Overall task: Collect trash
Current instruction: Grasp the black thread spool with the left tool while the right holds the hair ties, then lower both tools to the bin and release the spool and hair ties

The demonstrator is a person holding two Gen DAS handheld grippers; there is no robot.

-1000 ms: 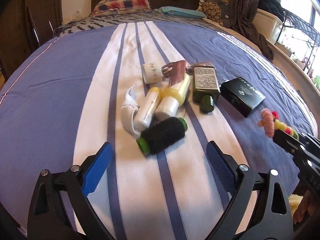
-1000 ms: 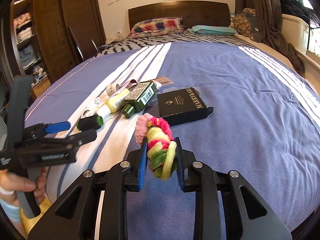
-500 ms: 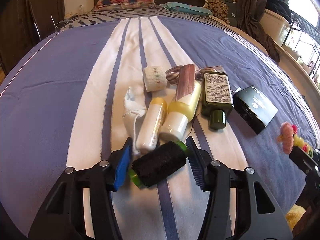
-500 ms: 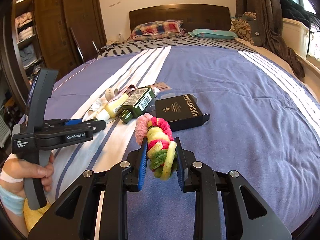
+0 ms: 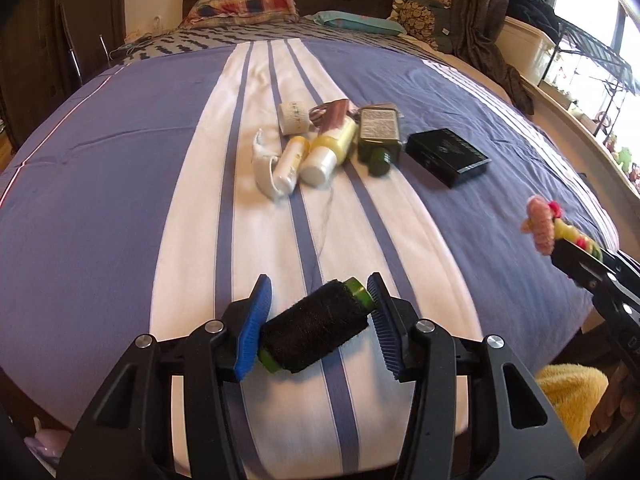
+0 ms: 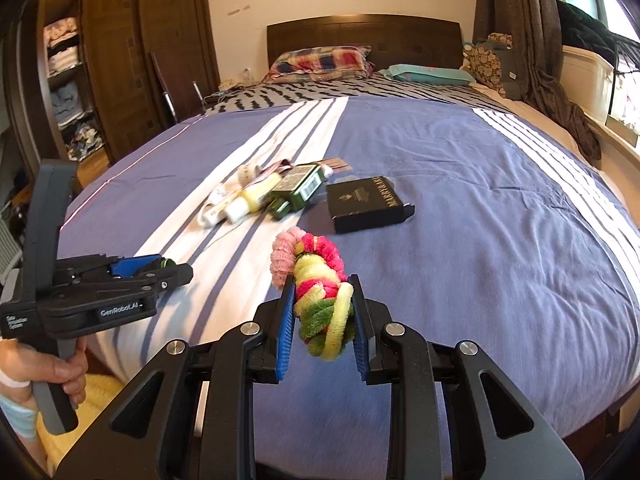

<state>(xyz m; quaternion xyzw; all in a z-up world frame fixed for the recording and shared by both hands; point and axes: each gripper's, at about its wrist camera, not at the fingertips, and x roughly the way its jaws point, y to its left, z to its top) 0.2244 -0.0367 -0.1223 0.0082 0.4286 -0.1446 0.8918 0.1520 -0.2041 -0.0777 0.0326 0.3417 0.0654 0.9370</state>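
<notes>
My left gripper [image 5: 316, 330] is shut on a black thread spool with green ends [image 5: 314, 334] and holds it above the near edge of the bed; a thin thread trails back to the pile. My right gripper [image 6: 322, 330] is shut on a bundle of pink, yellow and green fuzzy hair ties [image 6: 320, 284], held above the bed. The bundle also shows in the left wrist view [image 5: 544, 228]. Left on the bed lie a white roll [image 5: 294, 117], two yellow-white bottles [image 5: 330, 152], a dark green bottle [image 5: 378, 140], a white scrap [image 5: 264, 164] and a black box [image 5: 446, 152].
The striped blue and white bedspread [image 5: 120, 184] covers a big bed with pillows [image 6: 320, 62] and a dark headboard. A wardrobe [image 6: 100, 80] stands at the left, a window ledge [image 5: 580, 92] at the right. Something yellow and fluffy [image 5: 568, 396] lies below the bed's near edge.
My left gripper closed on the black thread spool and pulled it back from the pile toward the near bed edge. My right gripper kept hold of the hair ties.
</notes>
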